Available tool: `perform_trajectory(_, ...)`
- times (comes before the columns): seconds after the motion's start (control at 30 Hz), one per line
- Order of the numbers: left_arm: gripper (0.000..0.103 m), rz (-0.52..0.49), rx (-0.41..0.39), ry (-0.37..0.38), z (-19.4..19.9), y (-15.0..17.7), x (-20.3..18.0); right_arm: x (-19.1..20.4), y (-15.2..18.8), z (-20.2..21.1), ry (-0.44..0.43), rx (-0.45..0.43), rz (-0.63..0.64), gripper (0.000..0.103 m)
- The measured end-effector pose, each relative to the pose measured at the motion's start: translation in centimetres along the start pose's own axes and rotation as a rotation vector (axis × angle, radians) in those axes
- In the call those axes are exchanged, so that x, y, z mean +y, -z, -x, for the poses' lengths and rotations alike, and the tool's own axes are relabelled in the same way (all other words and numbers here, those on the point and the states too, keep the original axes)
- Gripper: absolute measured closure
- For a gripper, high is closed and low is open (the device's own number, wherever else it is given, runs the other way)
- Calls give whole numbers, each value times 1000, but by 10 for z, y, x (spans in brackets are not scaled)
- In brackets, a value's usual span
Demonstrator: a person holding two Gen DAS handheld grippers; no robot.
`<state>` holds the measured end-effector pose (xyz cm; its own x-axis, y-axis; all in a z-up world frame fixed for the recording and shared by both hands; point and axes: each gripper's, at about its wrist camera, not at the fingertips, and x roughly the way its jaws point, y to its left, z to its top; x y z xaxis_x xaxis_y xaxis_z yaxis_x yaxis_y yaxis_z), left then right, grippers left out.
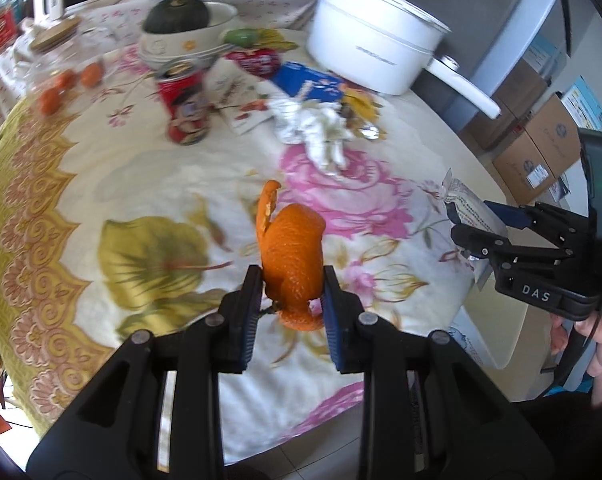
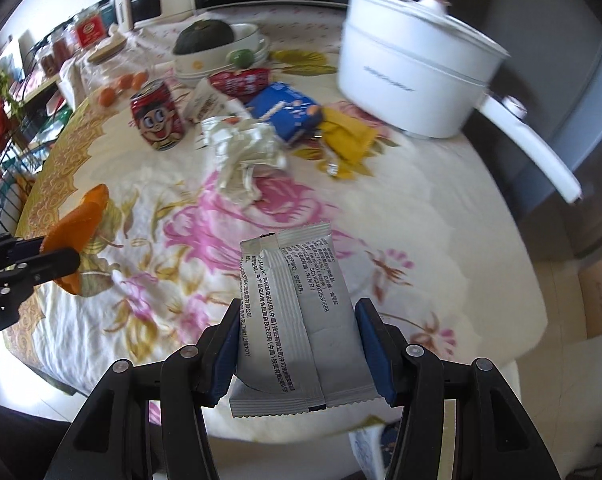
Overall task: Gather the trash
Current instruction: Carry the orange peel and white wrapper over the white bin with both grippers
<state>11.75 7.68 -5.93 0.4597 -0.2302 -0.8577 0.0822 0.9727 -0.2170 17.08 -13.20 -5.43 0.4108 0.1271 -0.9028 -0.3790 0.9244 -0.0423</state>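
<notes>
While jaws pinch orange peel [image 1: 291, 264] and wrapper [image 2: 297, 320], floral tablecloth [image 1: 141, 184] lies cluttered; boxes [image 1: 541, 148] beside

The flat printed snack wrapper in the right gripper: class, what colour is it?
Silver-grey snack wrapper with black print, clearest in the right wrist view.

I saw open table [image 2: 441, 216] along the near edge and through the middle. Toward the far edge, the can [image 2: 157, 114], crumpled paper [image 2: 245, 156], wrappers [image 2: 289, 114] and white pot [image 2: 413, 76] blocked my way.
</notes>
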Motion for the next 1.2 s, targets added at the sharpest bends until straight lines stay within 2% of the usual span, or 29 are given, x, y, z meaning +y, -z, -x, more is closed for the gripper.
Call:
perform_trajectory(0.27,72,-87,16,41,-15,-5,-54,-55,26,23,46,-18,-100,46)
perform_trajectory(0.63,72,-211,24,110,-34,3,-136,-135,78,42,85,-8,-259,46)
perform_trajectory(1.2,72,-402,70,202,-72,30,-236,-210,161,36,146,73,-359,46)
